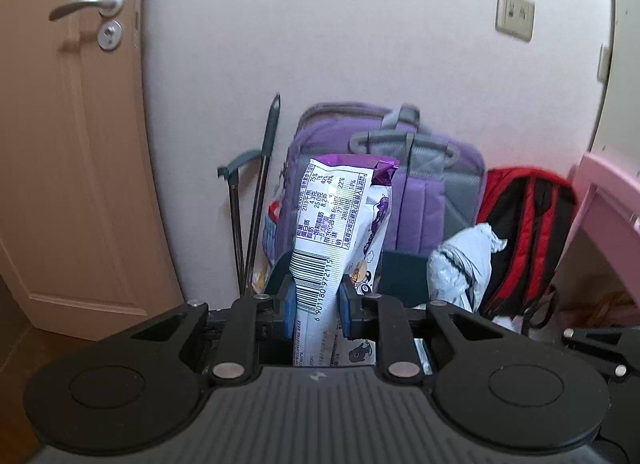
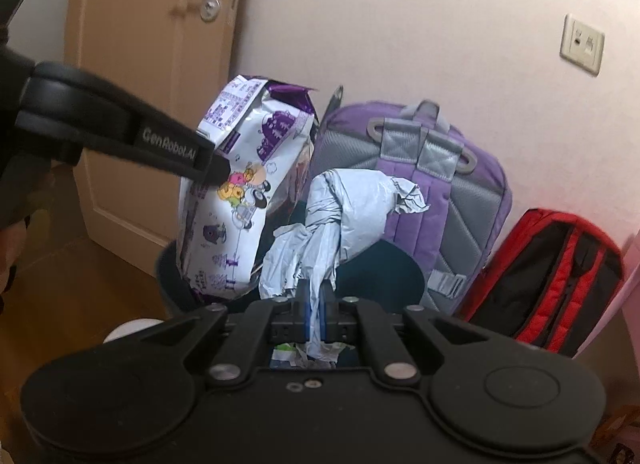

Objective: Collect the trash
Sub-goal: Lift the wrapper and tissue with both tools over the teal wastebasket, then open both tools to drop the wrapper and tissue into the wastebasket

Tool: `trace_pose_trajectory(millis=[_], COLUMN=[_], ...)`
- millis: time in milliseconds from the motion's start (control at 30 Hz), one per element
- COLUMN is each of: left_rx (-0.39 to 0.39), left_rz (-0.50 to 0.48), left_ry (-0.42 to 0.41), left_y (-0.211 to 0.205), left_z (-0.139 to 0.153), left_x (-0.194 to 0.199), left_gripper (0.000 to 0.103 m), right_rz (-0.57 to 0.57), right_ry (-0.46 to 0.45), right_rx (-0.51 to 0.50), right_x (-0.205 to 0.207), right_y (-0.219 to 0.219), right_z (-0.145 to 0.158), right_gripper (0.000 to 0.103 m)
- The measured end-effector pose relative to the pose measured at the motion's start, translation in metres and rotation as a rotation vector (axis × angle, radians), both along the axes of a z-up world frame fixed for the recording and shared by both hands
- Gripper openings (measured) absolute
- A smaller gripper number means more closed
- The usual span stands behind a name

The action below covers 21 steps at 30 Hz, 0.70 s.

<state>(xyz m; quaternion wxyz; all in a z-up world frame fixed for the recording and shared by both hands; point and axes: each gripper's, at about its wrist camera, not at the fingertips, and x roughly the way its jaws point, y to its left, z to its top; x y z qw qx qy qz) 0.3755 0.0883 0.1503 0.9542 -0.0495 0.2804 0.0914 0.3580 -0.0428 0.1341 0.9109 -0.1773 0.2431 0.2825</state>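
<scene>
My left gripper (image 1: pixel 318 300) is shut on a white and purple snack bag (image 1: pixel 340 216), which stands upright between the blue pads. In the right wrist view that same gripper (image 2: pixel 219 175) reaches in from the left and holds the snack bag (image 2: pixel 240 224) above a dark bin (image 2: pixel 404 276). My right gripper (image 2: pixel 316 312) is shut on a crumpled grey plastic wrapper (image 2: pixel 348 212), also held over the bin's mouth. The wrapper (image 1: pixel 464 264) shows to the right of the snack bag in the left wrist view, in front of the bin (image 1: pixel 400 268).
A purple backpack (image 2: pixel 440 192) and a red and black backpack (image 2: pixel 552 280) lean on the wall behind the bin. A wooden door (image 1: pixel 72 144) stands at the left, dark poles (image 1: pixel 256 200) beside it. Pink furniture (image 1: pixel 608 192) is at the right. Bits of trash (image 2: pixel 304 356) lie in the bin.
</scene>
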Motion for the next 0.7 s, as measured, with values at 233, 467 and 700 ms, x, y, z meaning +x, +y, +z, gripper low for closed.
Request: trace_pose_trajectory(millis=[233,467,700], left_rx=[0.018,0.020,0.009], left_rz=[-0.016,-0.057,-0.080], left_ry=[0.088,0.192,0.273], left_y=[0.003,0.002,-0.002], left_z=[-0.038,-0.073,-0.096], left_x=[0.033,0.057,0.070], left_gripper=[0.021,0.021,0.022], right_rz=[0.008,0.018,0.028], right_ry=[0.059,0.117,0.131], right_rx=[-0.030,-0.067,-0.067], right_x=[0.025,0.041,0.049], right_y=[0.014,0.024,0.025], right_z=[-0.029,-0.055,-0.066], right_gripper=[0.004,0.006,0.013])
